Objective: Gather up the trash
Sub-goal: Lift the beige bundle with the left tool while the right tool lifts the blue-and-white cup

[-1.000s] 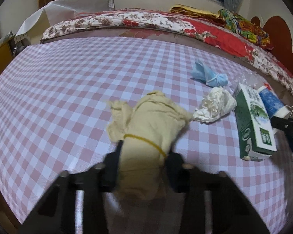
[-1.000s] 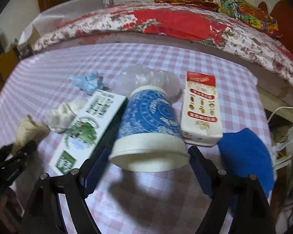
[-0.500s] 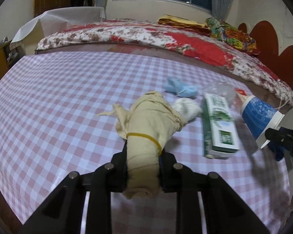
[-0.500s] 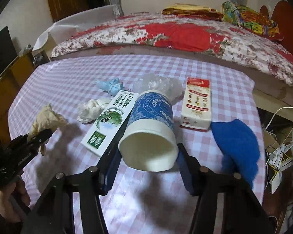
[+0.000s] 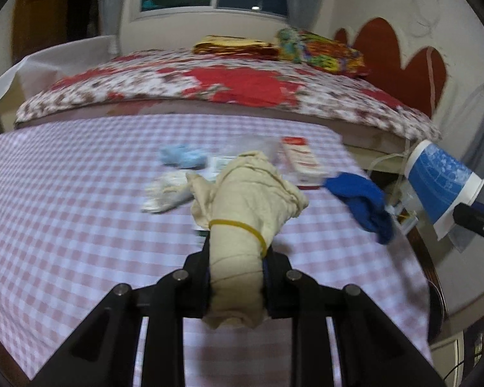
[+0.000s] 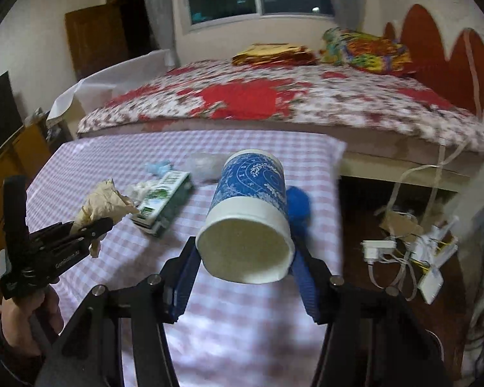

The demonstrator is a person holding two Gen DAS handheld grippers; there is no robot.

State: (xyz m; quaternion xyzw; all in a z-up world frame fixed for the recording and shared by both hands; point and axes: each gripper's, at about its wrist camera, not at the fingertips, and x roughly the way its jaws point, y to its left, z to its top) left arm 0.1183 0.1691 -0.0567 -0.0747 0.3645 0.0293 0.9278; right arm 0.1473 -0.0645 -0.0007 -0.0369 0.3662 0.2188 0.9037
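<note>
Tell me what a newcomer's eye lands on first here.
A beige rag bound by a yellow rubber band, clamped in the left gripper. A blue-and-white cup lies sideways in the right gripper, over the checked tablecloth. Behind them, the red floral bed.

Cloth bundle (image 5: 242, 213) and cup (image 6: 248, 222) now lifted off table (image 5: 64, 213).

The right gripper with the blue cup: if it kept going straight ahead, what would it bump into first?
Probably the blue cloth on the checked table. The right gripper holds the blue paper cup pointing down over the table, and the cloth peeks out just behind the cup. Depth is hard to judge, so it might pass over it.
</note>
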